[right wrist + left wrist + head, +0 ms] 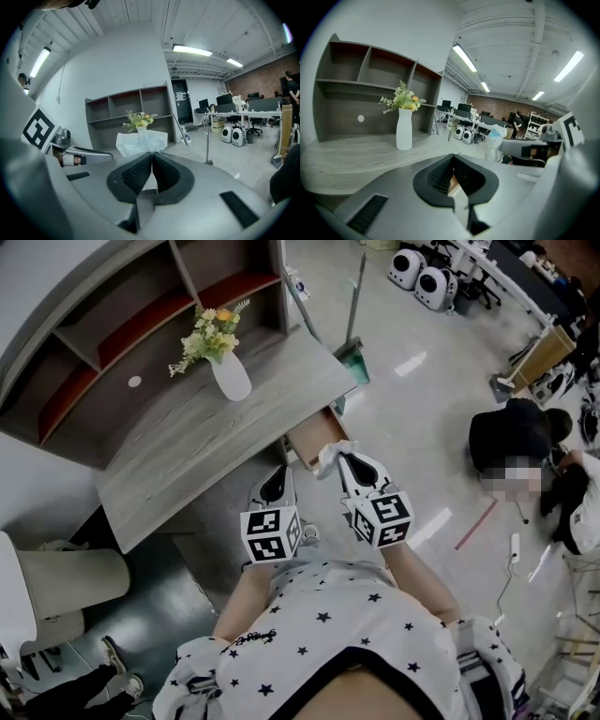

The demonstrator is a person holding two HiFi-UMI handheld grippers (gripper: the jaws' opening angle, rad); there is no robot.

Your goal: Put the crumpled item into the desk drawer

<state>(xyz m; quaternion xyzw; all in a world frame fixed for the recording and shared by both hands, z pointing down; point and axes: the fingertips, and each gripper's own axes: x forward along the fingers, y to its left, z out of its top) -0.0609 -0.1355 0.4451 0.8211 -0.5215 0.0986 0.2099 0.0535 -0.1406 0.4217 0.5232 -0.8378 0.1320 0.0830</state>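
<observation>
The crumpled item (327,457) is a white, tissue-like wad. My right gripper (342,461) is shut on it and holds it just in front of the open desk drawer (311,441), whose wooden inside shows under the desk's right end. In the right gripper view the wad (140,143) sticks out beyond the closed jaws of that gripper (152,155). My left gripper (278,475) hovers to the left of the drawer, below the desk edge. Its jaws (453,157) are shut and empty. The wad (494,139) also shows at the right of the left gripper view.
The grey desk (187,442) carries a white vase with flowers (230,376) and a shelf unit (112,324) behind it. A leaning pole (354,296) stands beyond the desk's right end. A person crouches on the floor at right (511,432). A pale bin (70,582) stands at left.
</observation>
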